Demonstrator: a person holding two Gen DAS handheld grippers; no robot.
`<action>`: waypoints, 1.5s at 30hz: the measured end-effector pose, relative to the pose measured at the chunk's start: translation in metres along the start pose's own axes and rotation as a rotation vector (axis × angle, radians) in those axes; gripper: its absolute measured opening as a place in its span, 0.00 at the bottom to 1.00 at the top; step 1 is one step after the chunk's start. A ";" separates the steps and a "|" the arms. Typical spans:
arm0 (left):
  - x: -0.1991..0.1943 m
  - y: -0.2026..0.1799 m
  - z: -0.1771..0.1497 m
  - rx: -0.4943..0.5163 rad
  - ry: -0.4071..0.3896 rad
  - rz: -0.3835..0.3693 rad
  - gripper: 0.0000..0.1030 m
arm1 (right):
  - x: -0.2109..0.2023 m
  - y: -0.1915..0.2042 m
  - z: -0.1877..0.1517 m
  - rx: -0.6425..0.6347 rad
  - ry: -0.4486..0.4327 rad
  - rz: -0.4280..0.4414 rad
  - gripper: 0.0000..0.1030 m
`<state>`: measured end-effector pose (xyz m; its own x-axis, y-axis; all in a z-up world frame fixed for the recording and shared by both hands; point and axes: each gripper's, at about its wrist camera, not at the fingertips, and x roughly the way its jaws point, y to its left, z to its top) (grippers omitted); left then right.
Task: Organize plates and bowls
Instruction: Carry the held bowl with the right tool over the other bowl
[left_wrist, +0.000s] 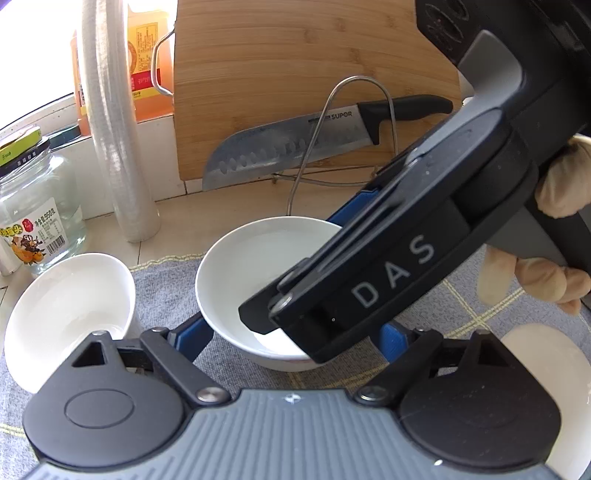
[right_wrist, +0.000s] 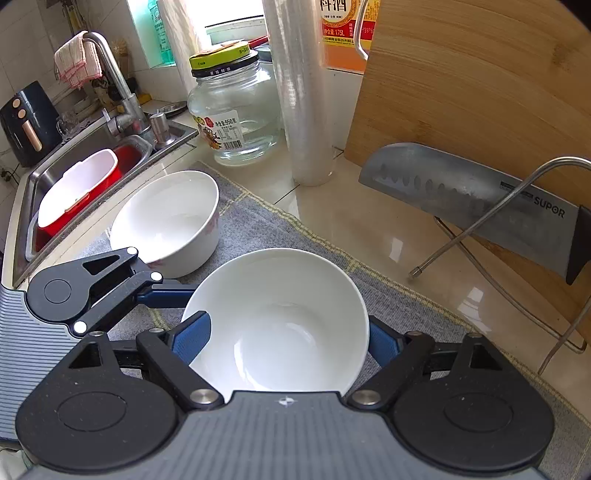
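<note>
A white bowl sits on a grey checked mat. My left gripper is spread wide around the bowl's near side. My right gripper reaches over the same bowl from above with its blue fingers on either side of the bowl; its body hides part of the bowl in the left wrist view. Whether the fingers press the bowl I cannot tell. A second white bowl lies tilted to the left on the mat. A white plate shows at the lower right.
A bamboo cutting board leans at the back with a knife on a wire rack. A glass jar, a cling-film roll and a sauce bottle stand behind. A sink holding a red basin lies left.
</note>
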<state>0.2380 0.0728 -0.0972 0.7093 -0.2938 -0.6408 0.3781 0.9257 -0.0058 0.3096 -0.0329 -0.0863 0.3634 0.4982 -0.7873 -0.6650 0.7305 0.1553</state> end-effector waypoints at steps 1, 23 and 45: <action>0.000 0.000 0.000 0.000 0.001 0.000 0.88 | -0.001 0.000 0.000 -0.001 -0.002 0.001 0.89; -0.057 -0.021 0.013 0.040 -0.005 -0.023 0.88 | -0.069 0.030 -0.014 -0.012 -0.076 0.011 0.89; -0.104 -0.068 -0.004 0.099 -0.013 -0.085 0.88 | -0.124 0.054 -0.067 0.019 -0.108 -0.035 0.89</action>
<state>0.1368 0.0415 -0.0331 0.6797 -0.3734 -0.6313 0.4933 0.8697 0.0167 0.1854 -0.0862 -0.0203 0.4551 0.5185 -0.7239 -0.6383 0.7568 0.1407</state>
